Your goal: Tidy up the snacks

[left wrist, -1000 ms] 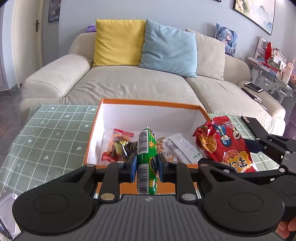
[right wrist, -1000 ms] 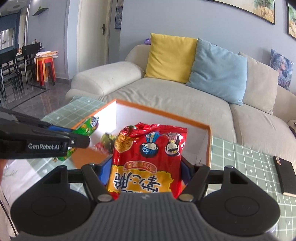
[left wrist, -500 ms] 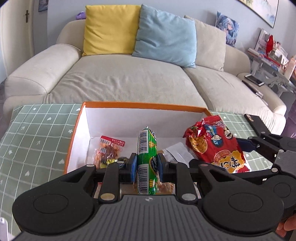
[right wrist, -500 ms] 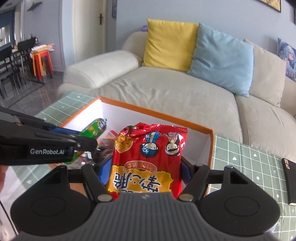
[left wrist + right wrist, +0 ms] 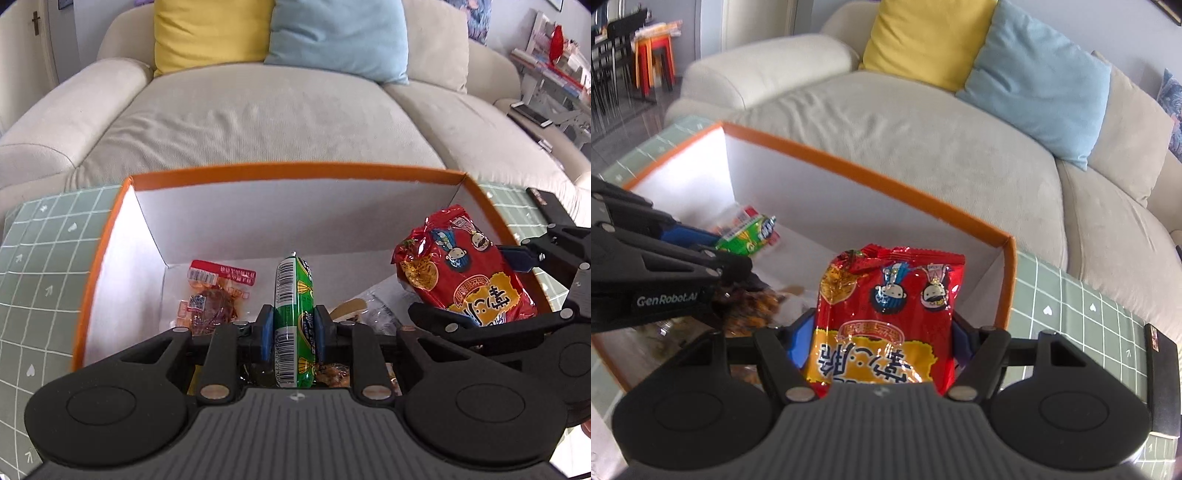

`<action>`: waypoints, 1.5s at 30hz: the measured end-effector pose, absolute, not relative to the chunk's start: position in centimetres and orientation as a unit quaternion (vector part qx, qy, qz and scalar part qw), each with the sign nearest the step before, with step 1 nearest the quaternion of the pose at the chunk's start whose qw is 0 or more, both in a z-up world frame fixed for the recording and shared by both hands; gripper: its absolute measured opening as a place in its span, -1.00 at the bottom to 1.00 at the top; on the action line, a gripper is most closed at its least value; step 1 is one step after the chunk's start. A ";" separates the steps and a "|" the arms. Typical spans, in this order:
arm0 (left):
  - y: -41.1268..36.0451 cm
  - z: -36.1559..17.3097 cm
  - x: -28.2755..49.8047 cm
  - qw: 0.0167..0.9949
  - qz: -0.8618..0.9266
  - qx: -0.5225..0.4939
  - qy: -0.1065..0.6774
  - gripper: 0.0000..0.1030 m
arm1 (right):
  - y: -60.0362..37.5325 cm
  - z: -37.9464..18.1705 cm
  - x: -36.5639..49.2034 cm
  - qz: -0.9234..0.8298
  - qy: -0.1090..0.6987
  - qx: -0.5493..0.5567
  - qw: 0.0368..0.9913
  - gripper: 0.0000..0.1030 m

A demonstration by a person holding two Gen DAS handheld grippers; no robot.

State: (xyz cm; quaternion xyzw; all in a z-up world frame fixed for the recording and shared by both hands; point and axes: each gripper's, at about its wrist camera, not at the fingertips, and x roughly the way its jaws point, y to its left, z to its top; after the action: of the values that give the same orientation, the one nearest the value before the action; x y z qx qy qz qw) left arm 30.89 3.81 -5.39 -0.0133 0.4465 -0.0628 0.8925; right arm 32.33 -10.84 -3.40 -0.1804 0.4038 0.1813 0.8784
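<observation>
An orange box (image 5: pixel 295 170) with white inner walls stands on the table; its rim also shows in the right wrist view (image 5: pixel 886 176). My left gripper (image 5: pixel 293 328) is shut on a green snack packet (image 5: pixel 293 295), held edge-up over the box's inside; the packet also shows in the right wrist view (image 5: pixel 748 234). My right gripper (image 5: pixel 879 343) is shut on a red snack bag (image 5: pixel 886 314) over the box's right side; the bag also shows in the left wrist view (image 5: pixel 461 266). Several snack packets lie on the box floor, among them a red-labelled one (image 5: pixel 218 291).
A green checked tablecloth (image 5: pixel 40 266) covers the table around the box. A black flat object (image 5: pixel 1161 373) lies on the cloth at the right. A beige sofa (image 5: pixel 280 110) with yellow and blue cushions stands just behind the table.
Both grippers have moved forward and lower, from in front of the box to over its inside, each still holding its packet.
</observation>
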 end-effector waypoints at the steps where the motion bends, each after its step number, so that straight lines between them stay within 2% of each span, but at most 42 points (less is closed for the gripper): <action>1: 3.6 -5.5 31.0 0.891 -0.063 -0.009 0.449 -0.53 | -10.7 -3.7 32.5 0.180 0.407 -0.184 0.877 0.34; 10: 2.4 -5.6 31.6 0.882 -0.046 0.032 0.469 -0.52 | -9.8 -4.5 32.9 0.181 0.416 -0.231 0.860 0.35; 16: 2.6 -4.8 31.2 0.883 -0.048 0.033 0.465 -0.50 | -10.1 -4.3 32.7 0.185 0.424 -0.223 0.858 0.38; 20: 2.4 -3.8 30.6 0.888 -0.047 0.045 0.455 -0.50 | -10.2 -3.6 32.2 0.190 0.427 -0.216 0.857 0.48; 24: 2.7 -2.4 29.6 0.894 -0.042 0.044 0.444 -0.20 | -10.4 -2.1 31.3 0.187 0.416 -0.214 0.864 0.69; 25: 2.8 -2.0 29.2 0.896 -0.040 0.043 0.439 -0.12 | -10.4 -1.6 31.1 0.183 0.411 -0.214 0.867 0.70; 30: 3.7 0.9 26.1 0.919 -0.029 0.022 0.393 0.06 | -11.5 1.6 29.1 0.166 0.385 -0.194 0.887 0.79; 38: 4.4 4.9 18.8 0.954 -0.023 0.008 0.299 0.06 | -13.7 6.5 21.7 0.131 0.302 -0.124 0.936 0.86; 45: 4.2 6.2 14.0 0.967 -0.014 0.017 0.253 0.06 | -14.8 8.0 14.7 0.108 0.243 -0.065 0.962 0.87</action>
State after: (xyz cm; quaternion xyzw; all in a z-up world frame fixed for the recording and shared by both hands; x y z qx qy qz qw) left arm 13.96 4.23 6.24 0.0167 0.2531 -0.0144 0.9672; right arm 14.73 -14.83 8.01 -0.0653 0.2431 0.1078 0.9618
